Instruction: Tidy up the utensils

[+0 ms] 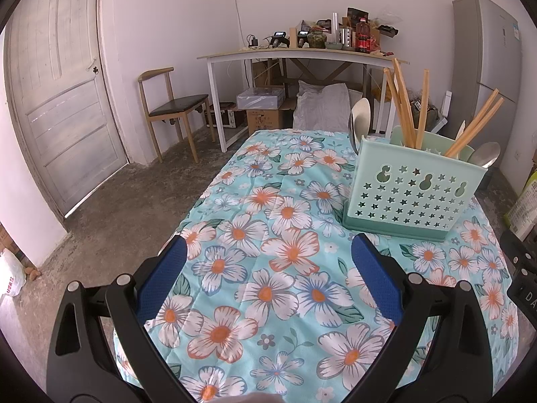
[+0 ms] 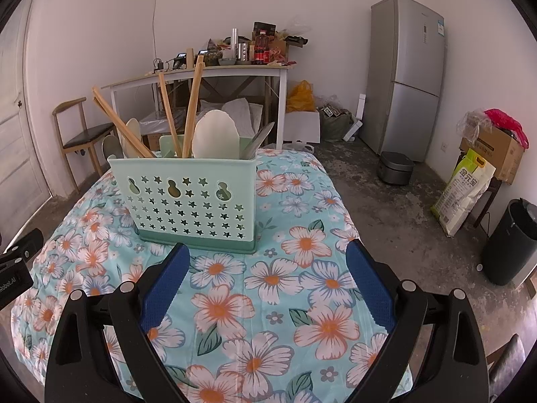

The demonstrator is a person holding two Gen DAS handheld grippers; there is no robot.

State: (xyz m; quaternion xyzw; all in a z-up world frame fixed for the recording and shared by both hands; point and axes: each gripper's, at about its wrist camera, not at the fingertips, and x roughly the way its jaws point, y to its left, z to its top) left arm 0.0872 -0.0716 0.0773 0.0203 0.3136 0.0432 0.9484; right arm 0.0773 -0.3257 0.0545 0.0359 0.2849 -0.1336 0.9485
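Nearest to me, the left gripper (image 1: pixel 268 255) hangs over the flowered cloth (image 1: pixel 268 302) with its jaws spread wide and nothing between the blue pads (image 1: pixel 161 278). The right gripper (image 2: pixel 266 262) matches it: jaws wide apart, holding nothing, touching nothing, with bare cloth showing through the gap.

Just beyond them stands the utensil holder (image 2: pixel 188 198), a pale green plastic box pierced with stars, upright on the counter (image 2: pixel 302 302). It sits almost straight ahead of the right gripper and off to the right of the left one. It looks light and thin-walled, so I would expect it to slide or tip on the soft cloth if pushed.

Sticking out of the top are wooden chopsticks (image 2: pixel 189 107), leaning at different angles. They should be stiff, light and not slippery, best pinched on the bare upper shaft. A wide pale plastic spoon (image 2: pixel 216 134) stands beside them, and a metal spoon (image 1: pixel 485 154) pokes up at the far end; metal will be slicker in the pads. Which compartment each piece stands in I cannot quite tell from here.

No utensils lie loose on the cloth, so the sorting seems about finished.
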